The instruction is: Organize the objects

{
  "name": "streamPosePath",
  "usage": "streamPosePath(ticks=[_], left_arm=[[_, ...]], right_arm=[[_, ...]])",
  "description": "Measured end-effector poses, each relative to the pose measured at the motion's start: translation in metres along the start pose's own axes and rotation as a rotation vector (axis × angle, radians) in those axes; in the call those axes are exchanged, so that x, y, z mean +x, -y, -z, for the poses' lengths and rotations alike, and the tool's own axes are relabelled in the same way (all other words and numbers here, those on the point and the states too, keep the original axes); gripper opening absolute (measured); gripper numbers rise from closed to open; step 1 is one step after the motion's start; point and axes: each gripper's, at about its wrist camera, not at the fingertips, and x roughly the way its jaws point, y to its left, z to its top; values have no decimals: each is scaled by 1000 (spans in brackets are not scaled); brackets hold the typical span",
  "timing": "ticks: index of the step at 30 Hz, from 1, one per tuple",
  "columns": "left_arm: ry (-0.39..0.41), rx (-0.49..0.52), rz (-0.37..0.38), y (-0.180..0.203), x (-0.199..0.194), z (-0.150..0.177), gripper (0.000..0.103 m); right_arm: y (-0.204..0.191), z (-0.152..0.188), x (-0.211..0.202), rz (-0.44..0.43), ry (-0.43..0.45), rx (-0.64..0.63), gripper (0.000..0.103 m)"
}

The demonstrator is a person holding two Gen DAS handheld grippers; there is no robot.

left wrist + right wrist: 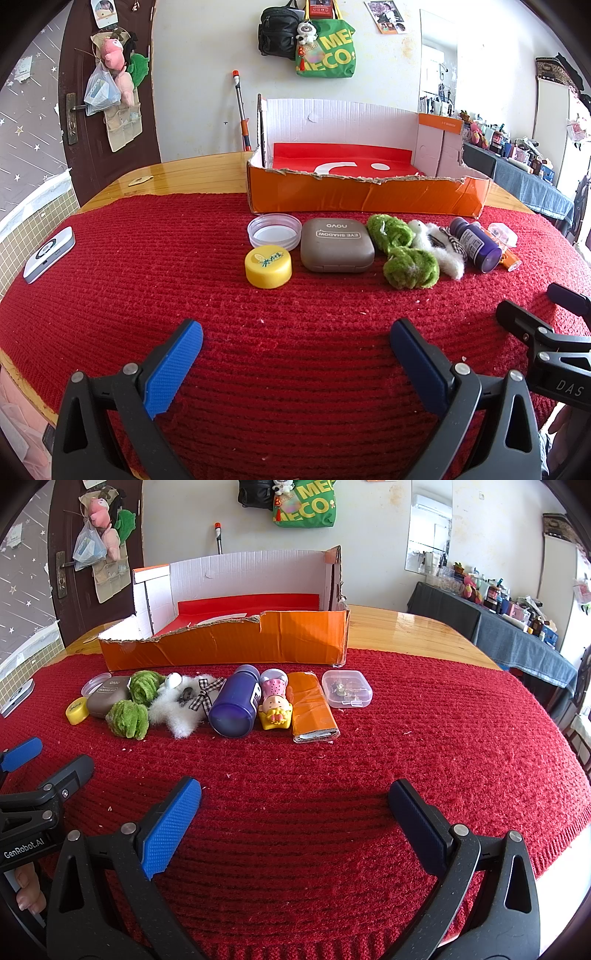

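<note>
Left wrist view: our left gripper gapes wide over the red cloth, holding nothing. We count one yellow cap, one clear lid, one eyeshadow case, two green pompoms before one orange box.

Right wrist view: our right gripper is spread wide, empty. We count one purple bottle, one doll, one orange packet, one clear case.

Left gripper held low and level, jaws spread wide, right gripper held alongside, jaws likewise spread wide
</note>
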Motion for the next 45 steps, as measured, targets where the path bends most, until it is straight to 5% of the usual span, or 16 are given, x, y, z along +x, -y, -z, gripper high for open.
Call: streamPosePath(ticks=[23, 37, 45], left_arm=[[-29, 0, 37, -8, -6, -7, 103], [-50, 15, 49, -31, 3, -39, 103], [-121, 15, 110, -49, 17, -53, 101]], right_arm=[[4, -5, -2, -28, -8, 8, 103], [53, -58, 3, 31, 11, 70, 103], [65, -79, 33, 67, -80, 25, 103]])
